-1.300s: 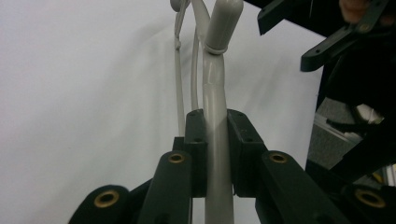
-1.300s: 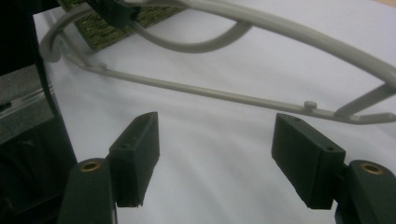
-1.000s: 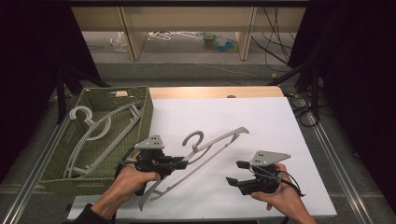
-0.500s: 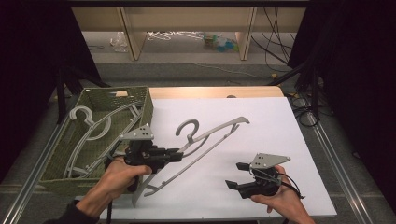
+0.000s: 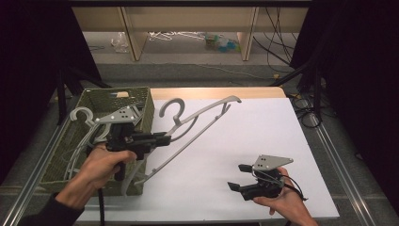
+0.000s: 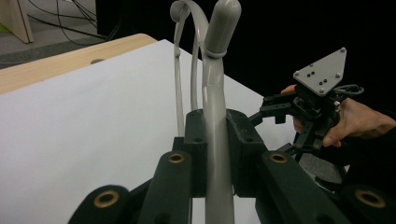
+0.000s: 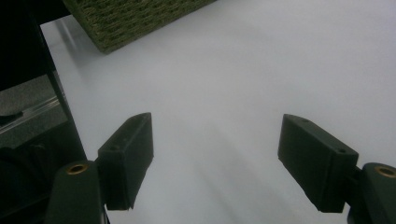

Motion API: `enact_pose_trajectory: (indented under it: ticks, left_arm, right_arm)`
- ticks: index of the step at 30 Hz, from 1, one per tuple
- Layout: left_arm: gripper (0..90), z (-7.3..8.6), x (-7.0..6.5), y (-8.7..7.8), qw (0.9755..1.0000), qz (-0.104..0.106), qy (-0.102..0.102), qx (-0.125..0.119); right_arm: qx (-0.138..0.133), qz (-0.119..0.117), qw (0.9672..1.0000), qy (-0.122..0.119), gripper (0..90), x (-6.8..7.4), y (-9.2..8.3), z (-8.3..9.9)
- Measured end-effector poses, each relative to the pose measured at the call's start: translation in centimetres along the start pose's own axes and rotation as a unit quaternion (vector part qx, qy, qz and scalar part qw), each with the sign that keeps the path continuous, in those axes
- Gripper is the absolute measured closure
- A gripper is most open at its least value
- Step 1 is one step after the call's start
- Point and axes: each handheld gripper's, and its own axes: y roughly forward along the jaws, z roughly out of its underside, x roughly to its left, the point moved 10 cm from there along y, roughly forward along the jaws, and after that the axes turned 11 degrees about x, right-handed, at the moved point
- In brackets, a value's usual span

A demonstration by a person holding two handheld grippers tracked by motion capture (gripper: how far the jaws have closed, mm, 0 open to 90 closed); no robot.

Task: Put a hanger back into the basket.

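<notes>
The left tongs [image 5: 162,139] are clamped on a grey hanger [image 5: 197,117], holding it beside the green basket [image 5: 101,96] at the table's [image 5: 282,127] left edge; its hook [image 5: 171,107] sits just right of the basket's rim. The right tongs [image 5: 239,176] stand apart with nothing between them, well right of the basket. More hangers [image 5: 82,115] lie in the basket, and no readable writing shows.

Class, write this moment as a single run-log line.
left claw: shut on grey plastic hanger, lifted beside green woven basket | right claw: open, empty, over white table
</notes>
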Motion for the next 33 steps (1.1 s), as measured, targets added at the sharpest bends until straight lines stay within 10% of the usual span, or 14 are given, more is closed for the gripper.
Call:
enact_pose_trajectory:
  ticks: [20, 33]
  left_arm:
    - [79.1, -0.3, 5.9, -6.4, 0.9971, -0.057, -0.04, -0.03]
    - [79.2, 1.3, 11.2, -10.1, 0.9903, -0.099, -0.082, -0.053]
  right_arm:
    - [0.008, -0.004, 1.0, 0.002, 27.5, 0.1, 0.4, 0.3]
    - [0.012, -0.009, 0.9999, 0.002, 27.2, 0.2, 0.7, 0.4]
